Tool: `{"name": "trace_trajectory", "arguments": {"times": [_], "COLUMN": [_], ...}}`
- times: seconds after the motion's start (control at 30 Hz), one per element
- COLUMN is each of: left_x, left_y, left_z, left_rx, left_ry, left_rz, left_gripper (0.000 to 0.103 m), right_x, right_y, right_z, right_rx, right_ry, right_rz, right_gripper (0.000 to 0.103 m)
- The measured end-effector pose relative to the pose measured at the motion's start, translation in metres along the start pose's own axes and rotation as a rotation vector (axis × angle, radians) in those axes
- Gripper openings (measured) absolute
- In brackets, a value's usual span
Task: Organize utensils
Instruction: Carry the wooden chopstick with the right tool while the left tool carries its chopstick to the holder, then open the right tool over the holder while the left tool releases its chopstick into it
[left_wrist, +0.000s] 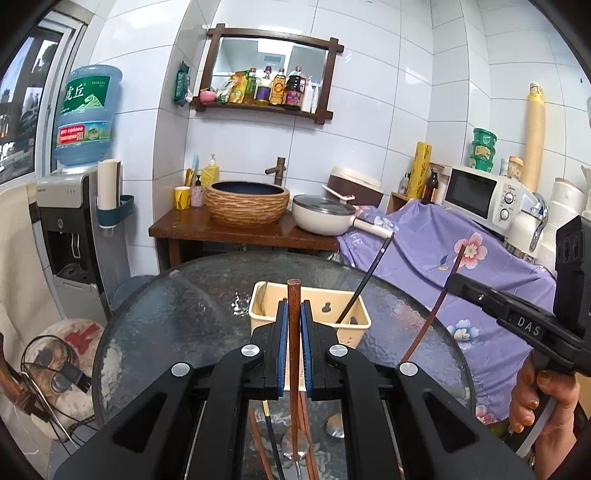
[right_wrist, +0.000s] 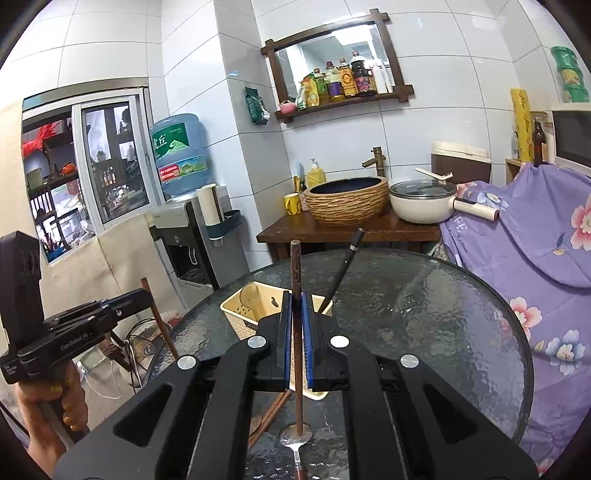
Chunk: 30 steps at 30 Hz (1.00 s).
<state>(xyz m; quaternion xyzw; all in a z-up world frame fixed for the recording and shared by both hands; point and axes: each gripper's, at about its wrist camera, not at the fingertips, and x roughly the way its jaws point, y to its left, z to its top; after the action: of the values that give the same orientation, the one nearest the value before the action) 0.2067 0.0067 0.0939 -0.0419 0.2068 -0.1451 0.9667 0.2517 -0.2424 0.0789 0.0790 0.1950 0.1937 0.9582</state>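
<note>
Each gripper, left (left_wrist: 294, 314) and right (right_wrist: 296, 308), clamps one brown chopstick upright. That suits dropping them into the cream utensil basket (left_wrist: 354, 317).

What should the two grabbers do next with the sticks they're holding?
Probably carry them forward and lower them into the cream basket. The left gripper and right gripper are each shut on a brown chopstick, the basket sits just ahead, and one black chopstick already leans inside it.
</note>
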Motion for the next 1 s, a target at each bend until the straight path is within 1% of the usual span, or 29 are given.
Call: {"name": "trace_trajectory", "arguments": {"times": [0.17,0.27,0.37,0.4,0.47,0.57,0.63,0.73,0.83,0.93,1.0], "left_x": [0.003,0.001,-0.006,-0.009,-0.014,-0.014,-0.010,0.004,0.022,0.044,0.059], "left_y": [-0.004,-0.005,-0.006,-0.007,-0.009,-0.013,-0.015,-0.015,-0.014,-0.012,-0.008], "left_z": [0.013,0.030,0.056,0.068,0.086,0.122,0.138,0.155,0.156,0.141,0.125], "left_rx": [0.009,0.008,0.010,0.011,0.013,0.023,0.027,0.014,0.006,-0.001,-0.012], "left_ry": [-0.005,-0.019,-0.049,-0.067,-0.093,-0.140,-0.154,-0.156,-0.142,-0.093,-0.057], "left_rz": [-0.010,-0.030,-0.045,-0.047,-0.045,-0.005,0.027,0.064,0.084,0.092,0.093], "left_gripper": [0.007,0.007,0.007,0.007,0.007,0.007,0.007,0.007,0.007,0.007,0.007], "right_x": [0.004,0.003,-0.002,-0.004,-0.007,-0.010,-0.008,-0.001,0.014,0.031,0.047], "right_y": [0.003,0.009,0.015,0.019,0.023,0.032,0.033,0.036,0.037,0.033,0.027], "right_z": [0.010,0.024,0.046,0.058,0.074,0.107,0.124,0.138,0.137,0.125,0.114], "right_rx": [0.001,-0.019,-0.025,-0.028,-0.036,-0.057,-0.043,-0.047,-0.063,-0.069,-0.056], "right_ry": [0.017,0.017,0.009,0.001,-0.023,-0.076,-0.089,-0.111,-0.109,-0.094,-0.062], "right_rz": [0.029,0.047,0.085,0.099,0.101,0.090,0.091,0.059,0.022,-0.004,-0.013], "right_gripper": [0.006,0.006,0.006,0.006,0.006,0.006,0.006,0.006,0.006,0.006,0.006]}}
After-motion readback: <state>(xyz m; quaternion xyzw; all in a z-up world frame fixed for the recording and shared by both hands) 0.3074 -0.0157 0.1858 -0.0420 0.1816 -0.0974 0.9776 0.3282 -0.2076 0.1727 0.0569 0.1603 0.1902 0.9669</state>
